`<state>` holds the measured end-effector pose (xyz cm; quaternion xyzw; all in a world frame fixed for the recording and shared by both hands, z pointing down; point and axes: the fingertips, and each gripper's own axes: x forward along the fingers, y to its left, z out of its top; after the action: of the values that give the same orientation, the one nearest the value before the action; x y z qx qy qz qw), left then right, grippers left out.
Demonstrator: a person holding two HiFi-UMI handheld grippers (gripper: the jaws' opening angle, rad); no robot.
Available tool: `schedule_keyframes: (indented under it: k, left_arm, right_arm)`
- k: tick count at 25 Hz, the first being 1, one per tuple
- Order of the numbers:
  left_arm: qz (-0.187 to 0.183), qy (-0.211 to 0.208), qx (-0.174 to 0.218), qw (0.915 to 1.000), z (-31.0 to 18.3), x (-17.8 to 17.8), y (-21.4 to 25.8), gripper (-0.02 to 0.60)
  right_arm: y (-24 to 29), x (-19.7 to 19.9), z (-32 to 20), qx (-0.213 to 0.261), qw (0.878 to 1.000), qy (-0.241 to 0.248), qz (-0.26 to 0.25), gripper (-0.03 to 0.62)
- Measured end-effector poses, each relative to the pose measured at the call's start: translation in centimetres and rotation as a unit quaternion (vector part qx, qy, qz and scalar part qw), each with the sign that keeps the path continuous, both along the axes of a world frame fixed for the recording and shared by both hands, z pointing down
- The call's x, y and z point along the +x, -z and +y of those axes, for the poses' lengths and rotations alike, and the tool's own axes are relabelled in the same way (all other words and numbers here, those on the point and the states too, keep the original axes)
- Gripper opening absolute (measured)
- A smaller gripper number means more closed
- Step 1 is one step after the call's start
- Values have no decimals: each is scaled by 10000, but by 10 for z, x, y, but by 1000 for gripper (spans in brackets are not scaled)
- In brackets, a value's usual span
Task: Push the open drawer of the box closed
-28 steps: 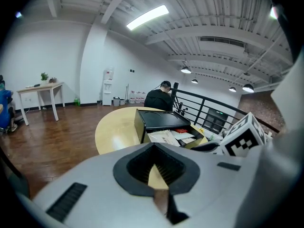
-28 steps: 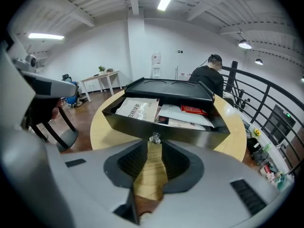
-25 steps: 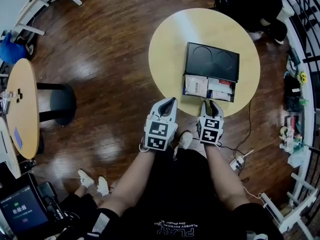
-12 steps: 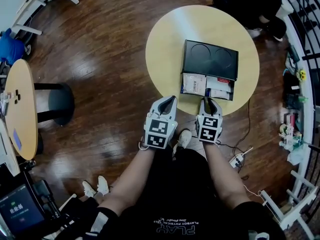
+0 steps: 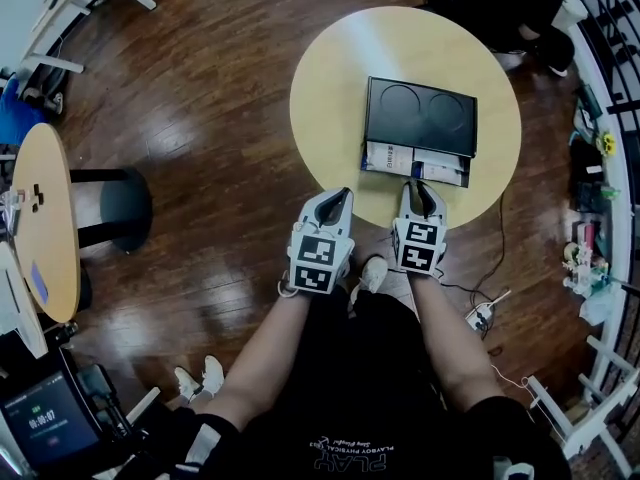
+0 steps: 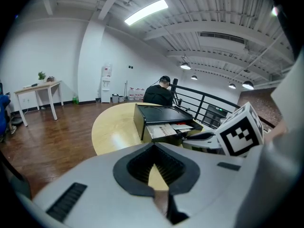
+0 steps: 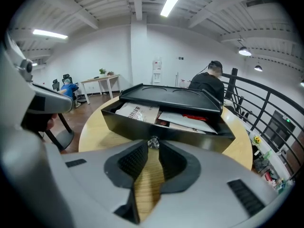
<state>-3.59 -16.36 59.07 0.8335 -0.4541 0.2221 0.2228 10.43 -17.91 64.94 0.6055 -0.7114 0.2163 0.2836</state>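
Observation:
A black box [image 5: 420,116] with two round hollows in its lid lies on the round wooden table [image 5: 330,78]. Its drawer [image 5: 415,162] sticks out a little toward me, with papers and packets showing inside. My right gripper [image 5: 418,190] is shut, its tips against the drawer front [image 7: 142,127] right at the small shiny knob [image 7: 153,143]. My left gripper [image 5: 337,202] is shut and holds nothing, hovering at the table's near edge, left of the drawer. In the left gripper view the box [image 6: 159,114] lies ahead and to the right.
A person in black [image 7: 209,87] sits beyond the table by a black railing [image 7: 266,113]. Another round table [image 5: 45,218] stands far left. Cables and a power strip [image 5: 478,318] lie on the wooden floor [image 5: 210,118] at my right.
The drawer has slid farther into the box, with less of its contents showing. My right gripper has moved forward with the drawer front. The left gripper has barely moved.

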Motion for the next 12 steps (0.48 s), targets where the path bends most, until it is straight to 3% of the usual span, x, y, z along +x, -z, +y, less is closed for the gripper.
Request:
schedule_keyframes:
  k: [12]
  left_arm:
    - [-82, 241, 46, 9997, -12, -24, 8, -3]
  right_arm:
    - [4, 4, -26, 86, 9994, -316, -120, 78]
